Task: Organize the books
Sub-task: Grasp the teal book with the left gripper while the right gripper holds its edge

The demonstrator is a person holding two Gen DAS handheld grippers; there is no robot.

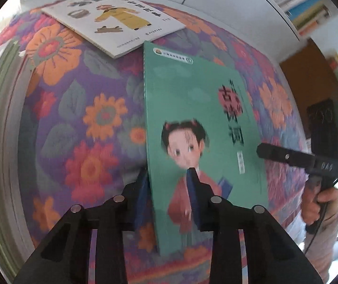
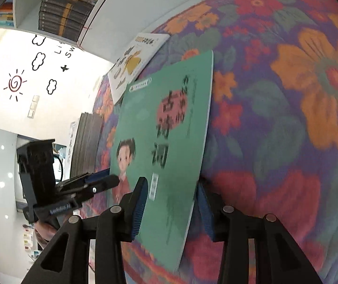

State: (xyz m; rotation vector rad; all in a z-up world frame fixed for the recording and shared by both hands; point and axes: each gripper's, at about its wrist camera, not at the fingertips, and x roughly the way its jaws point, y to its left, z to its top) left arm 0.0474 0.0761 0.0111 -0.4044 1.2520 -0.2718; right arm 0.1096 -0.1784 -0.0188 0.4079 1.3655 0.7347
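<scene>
A thin green book (image 1: 192,118) with a girl on its cover is held tilted over the flowered cloth (image 1: 86,118). My left gripper (image 1: 167,175) is shut on its near left edge, one finger above the cover and one below. My right gripper (image 2: 171,184) is clamped on the same green book (image 2: 164,123) at its right edge, and shows as the right gripper (image 1: 263,151) in the left wrist view. In the right wrist view the left gripper (image 2: 111,176) pinches the far side. A white picture book (image 1: 114,21) lies flat farther back, seen also as the white book (image 2: 133,64).
Shelves packed with books (image 1: 296,4) stand behind the table; dark and yellow volumes (image 2: 67,11) fill one bay. A dark stack (image 2: 86,146) sits at the cloth's (image 2: 287,118) left edge. A person's hand (image 1: 318,203) grips the right handle.
</scene>
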